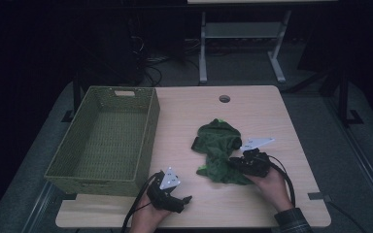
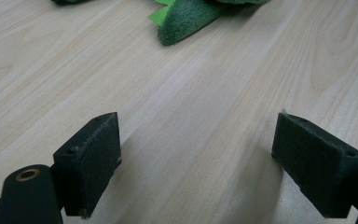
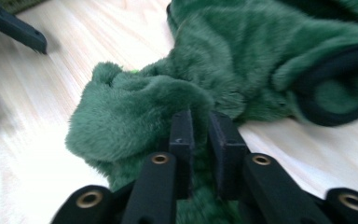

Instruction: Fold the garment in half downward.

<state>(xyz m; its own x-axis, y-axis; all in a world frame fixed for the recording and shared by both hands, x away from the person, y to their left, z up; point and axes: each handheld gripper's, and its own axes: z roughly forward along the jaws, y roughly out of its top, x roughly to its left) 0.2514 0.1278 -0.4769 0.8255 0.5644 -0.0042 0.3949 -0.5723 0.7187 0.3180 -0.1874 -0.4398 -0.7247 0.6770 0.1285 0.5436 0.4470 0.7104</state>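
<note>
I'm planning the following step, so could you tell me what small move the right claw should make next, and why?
Probably lift the green fleece garment a little off the table. The right claw has its jaws nearly together on a fold of it, while the left claw rests open over bare wood and the wicker basket stands to the left. A small lift would show whether the pinch holds.

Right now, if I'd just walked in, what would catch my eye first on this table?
Most likely the fluffy green garment, crumpled right of the table's middle. The right gripper has its black jaws nearly together on a fold at the garment's near edge. The big green woven basket sits along the left side with nothing visible inside, and the left gripper rests open over bare wood near the front edge.
</note>
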